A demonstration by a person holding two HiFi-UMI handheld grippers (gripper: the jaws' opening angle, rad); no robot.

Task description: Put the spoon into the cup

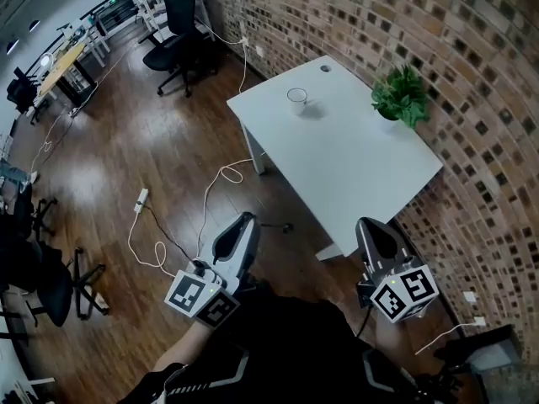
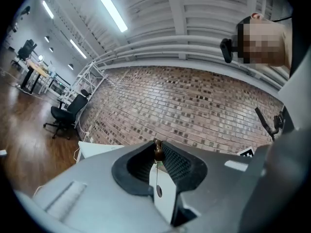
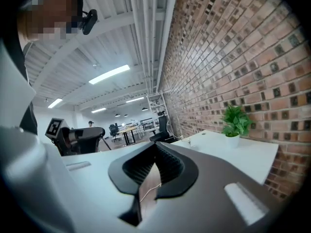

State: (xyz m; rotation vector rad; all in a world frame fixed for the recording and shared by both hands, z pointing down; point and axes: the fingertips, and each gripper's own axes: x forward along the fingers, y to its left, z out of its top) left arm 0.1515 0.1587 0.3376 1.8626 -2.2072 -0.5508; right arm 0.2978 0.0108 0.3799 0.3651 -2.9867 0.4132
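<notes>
A clear cup (image 1: 296, 97) stands near the far end of a white table (image 1: 354, 167); it shows small and far off as the cup (image 3: 187, 141) in the right gripper view. My left gripper (image 1: 245, 220) is held level over the wood floor, short of the table. It is shut on a small spoon (image 2: 157, 152) with a thin stem, whose brown end pokes out at the jaw tips. My right gripper (image 1: 368, 228) hovers by the table's near corner, its jaws meeting at the tips with nothing between them.
A potted green plant (image 1: 402, 95) sits at the table's right edge against the brick wall (image 1: 472, 99). White cables and a power strip (image 1: 141, 199) lie on the floor to the left. Office chairs (image 1: 177, 32) stand further back.
</notes>
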